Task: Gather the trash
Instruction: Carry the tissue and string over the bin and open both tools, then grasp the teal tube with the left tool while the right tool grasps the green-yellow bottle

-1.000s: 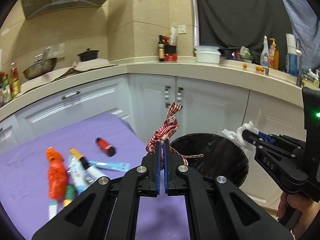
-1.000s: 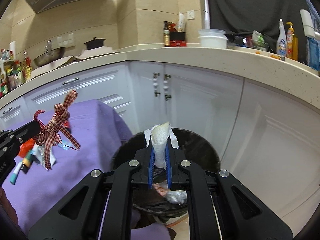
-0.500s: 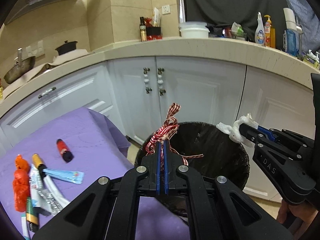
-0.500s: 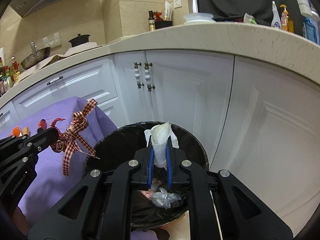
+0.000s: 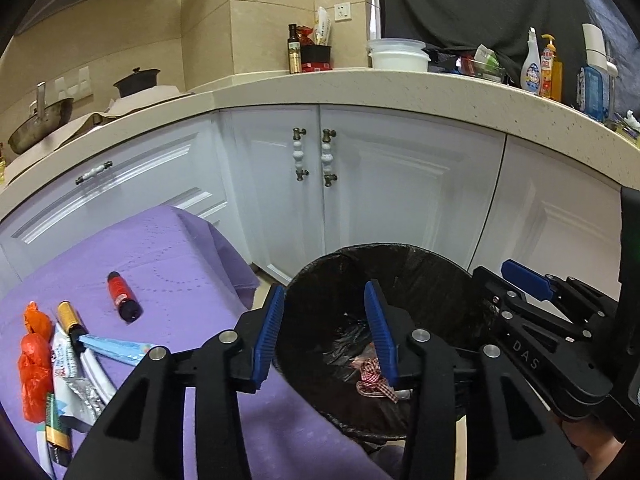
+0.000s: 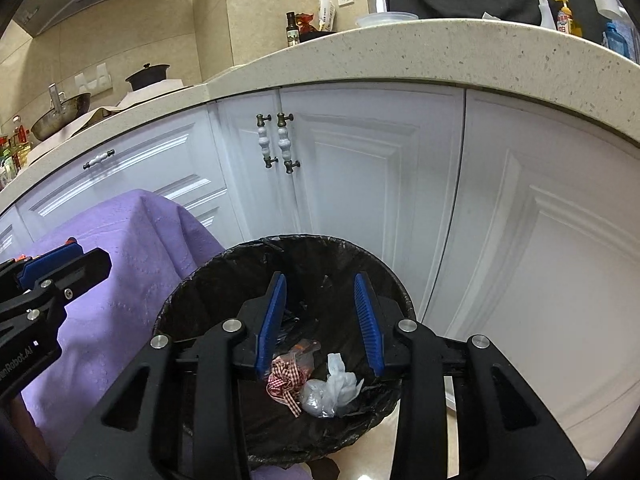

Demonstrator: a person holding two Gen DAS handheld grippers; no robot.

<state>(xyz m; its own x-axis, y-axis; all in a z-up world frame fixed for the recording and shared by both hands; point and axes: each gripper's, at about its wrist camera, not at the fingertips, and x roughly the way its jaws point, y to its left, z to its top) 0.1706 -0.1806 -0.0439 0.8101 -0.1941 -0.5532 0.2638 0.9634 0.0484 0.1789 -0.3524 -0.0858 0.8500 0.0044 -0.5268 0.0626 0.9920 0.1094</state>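
A black-lined trash bin point(image 5: 420, 268) point(image 6: 192, 300) stands on the floor by the white cabinets. Inside it lie a red checked ribbon point(image 5: 370, 380) point(image 6: 284, 380) and a white crumpled tissue point(image 6: 340, 380). My left gripper point(image 5: 326, 328) is open and empty above the bin's near rim. My right gripper point(image 6: 320, 316) is open and empty over the bin; it also shows in the left wrist view point(image 5: 524, 284). More trash lies on the purple cloth point(image 5: 160, 264): an orange bag point(image 5: 34, 360), a red tube point(image 5: 122, 296), wrappers point(image 5: 80, 364).
White cabinet doors point(image 5: 380, 188) stand right behind the bin. A speckled counter point(image 5: 440, 92) above holds bottles and a white container. The purple-covered table point(image 6: 120, 280) sits left of the bin.
Both grippers opened over the bin. The checked ribbon dropped from the left gripper and the white tissue from the right; both now lie inside the bin.
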